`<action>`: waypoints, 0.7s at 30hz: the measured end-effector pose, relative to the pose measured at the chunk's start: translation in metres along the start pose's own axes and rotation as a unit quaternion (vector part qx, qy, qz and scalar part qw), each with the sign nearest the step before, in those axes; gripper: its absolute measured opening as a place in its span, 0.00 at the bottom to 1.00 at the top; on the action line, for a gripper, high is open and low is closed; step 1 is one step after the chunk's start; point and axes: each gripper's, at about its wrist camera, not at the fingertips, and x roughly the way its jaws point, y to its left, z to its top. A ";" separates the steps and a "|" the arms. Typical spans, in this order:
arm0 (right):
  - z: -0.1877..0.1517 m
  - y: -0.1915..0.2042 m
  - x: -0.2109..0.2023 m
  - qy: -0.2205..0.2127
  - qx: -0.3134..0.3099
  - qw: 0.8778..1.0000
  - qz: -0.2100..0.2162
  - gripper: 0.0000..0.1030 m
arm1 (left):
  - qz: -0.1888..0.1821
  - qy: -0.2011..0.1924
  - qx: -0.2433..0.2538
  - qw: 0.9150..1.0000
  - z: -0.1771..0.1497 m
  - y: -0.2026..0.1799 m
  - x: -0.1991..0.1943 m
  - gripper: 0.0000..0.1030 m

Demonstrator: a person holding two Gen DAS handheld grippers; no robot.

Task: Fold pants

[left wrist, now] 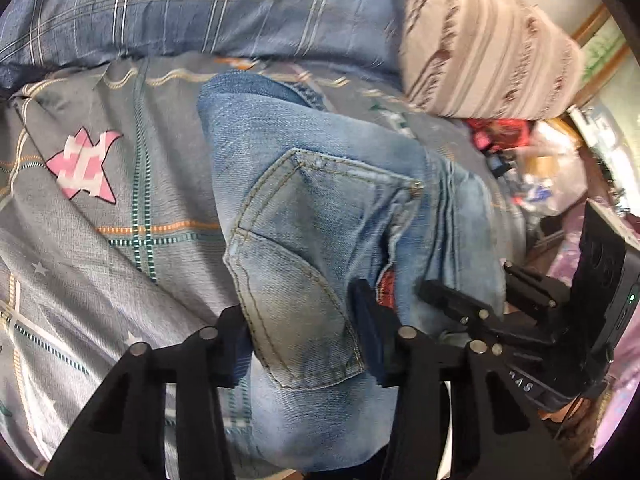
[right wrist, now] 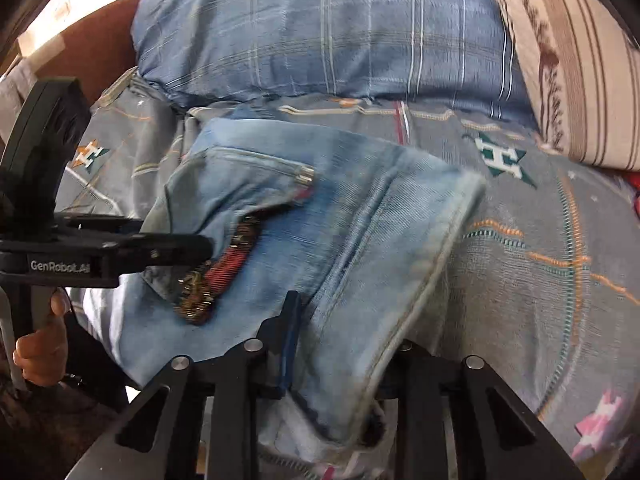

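Note:
Light blue jeans lie folded on a grey patterned bedsheet, back pocket up. My left gripper is shut on the near fold, and the pocket's denim fills the gap between its fingers. In the right wrist view the jeans show a red beaded patch and a hemmed edge. My right gripper is shut on that hemmed edge; the cloth covers its right finger. The left gripper reaches in from the left onto the denim beside the patch. The right gripper shows at the jeans' right edge.
A blue plaid pillow and a beige striped pillow lie just behind the jeans. Clutter sits past the bed's right edge. A person's hand holds the left gripper's handle. A brown headboard stands at the back left.

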 end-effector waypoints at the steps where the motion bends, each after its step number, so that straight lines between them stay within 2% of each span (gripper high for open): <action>1: 0.003 0.003 -0.006 -0.003 -0.001 1.000 0.004 0.26 | -0.006 -0.003 -0.002 1.000 0.000 0.005 -0.008 0.39; 4: 0.013 0.011 -0.027 -0.019 0.007 1.000 0.023 0.26 | -0.026 -0.013 -0.020 0.999 0.001 0.018 -0.029 0.38; 7: 0.033 0.033 -0.046 -0.052 -0.018 0.998 0.029 0.26 | -0.038 -0.043 -0.045 0.997 0.009 0.035 -0.056 0.38; 12: 0.074 0.078 -0.055 -0.089 -0.061 0.993 0.055 0.26 | -0.009 -0.104 -0.075 0.992 0.033 0.069 -0.099 0.38; 16: 0.107 0.103 -0.036 -0.103 -0.079 0.989 0.074 0.26 | 0.024 -0.135 -0.092 0.986 0.049 0.103 -0.112 0.38; 18: 0.121 0.106 -0.015 -0.101 -0.069 0.988 0.093 0.26 | 0.045 -0.129 -0.103 0.985 0.052 0.126 -0.108 0.38; 19: 0.124 0.102 0.000 -0.090 -0.051 0.989 0.106 0.29 | 0.048 -0.119 -0.112 0.985 0.052 0.137 -0.103 0.38; 21: 0.124 0.091 0.033 -0.054 -0.002 0.989 0.140 0.30 | 0.066 -0.083 -0.133 0.985 0.048 0.168 -0.081 0.38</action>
